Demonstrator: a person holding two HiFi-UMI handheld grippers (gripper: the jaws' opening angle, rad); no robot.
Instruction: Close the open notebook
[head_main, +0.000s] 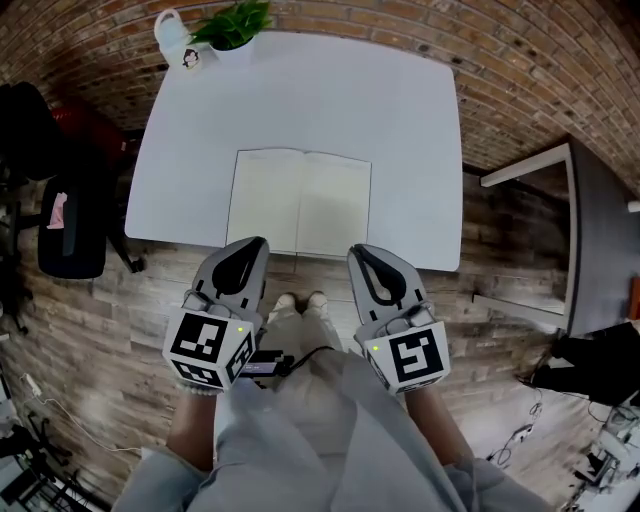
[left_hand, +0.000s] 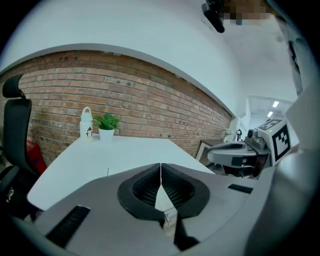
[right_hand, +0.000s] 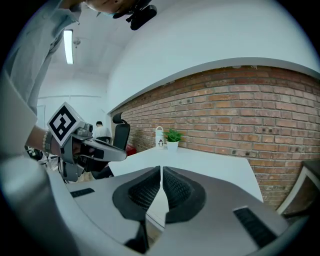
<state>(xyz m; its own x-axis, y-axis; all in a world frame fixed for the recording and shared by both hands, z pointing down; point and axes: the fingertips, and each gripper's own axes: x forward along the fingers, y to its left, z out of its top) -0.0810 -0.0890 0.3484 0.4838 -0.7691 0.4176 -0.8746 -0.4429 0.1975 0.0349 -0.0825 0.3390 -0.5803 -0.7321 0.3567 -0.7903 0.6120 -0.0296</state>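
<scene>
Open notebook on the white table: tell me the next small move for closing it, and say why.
Probably ease the right gripper forward to the outer edge of the right-hand page of the open white-paged notebook. The notebook lies flat on the white table. Both grippers, the left gripper included, hang by its near edge with jaws together and empty.

White counter (head_main: 400, 120) in front of you. Open notebook (head_main: 300, 202) lies flat on it, pages up, close to your near edge. At your far-left corner: white bottle (head_main: 172, 38), potted plant (head_main: 235, 30) just beside.
</scene>
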